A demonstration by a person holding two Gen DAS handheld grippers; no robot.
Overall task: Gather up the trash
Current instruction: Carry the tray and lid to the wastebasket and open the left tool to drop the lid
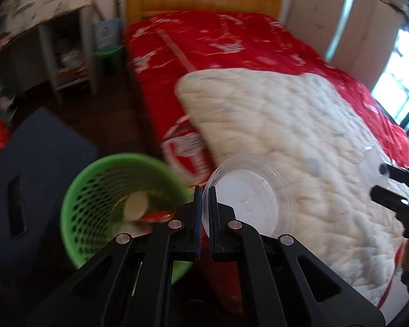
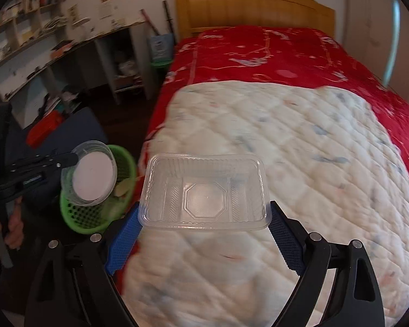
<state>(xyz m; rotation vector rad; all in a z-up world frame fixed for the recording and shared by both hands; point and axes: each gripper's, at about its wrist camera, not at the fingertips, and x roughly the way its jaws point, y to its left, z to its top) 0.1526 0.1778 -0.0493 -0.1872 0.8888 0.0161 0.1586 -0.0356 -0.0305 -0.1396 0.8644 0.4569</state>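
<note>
My left gripper (image 1: 203, 212) is shut on the rim of a round clear plastic lid (image 1: 252, 194) and holds it in the air just right of a green mesh waste basket (image 1: 95, 190). The basket holds a pale round piece and an orange wrapper. In the right wrist view the lid (image 2: 94, 175) hangs over the basket (image 2: 95, 218). My right gripper (image 2: 204, 218) grips a clear rectangular plastic tray (image 2: 204, 190) by its two ends, above the white quilt (image 2: 286, 163). The right gripper shows at the right edge of the left wrist view (image 1: 390, 185).
The bed has a red cover (image 2: 259, 51) and a wooden headboard (image 2: 253, 8). A dark blue stool (image 1: 35, 177) stands left of the basket. A cluttered desk and shelves (image 2: 41, 41) run along the left wall. A wardrobe (image 1: 340, 21) stands at right.
</note>
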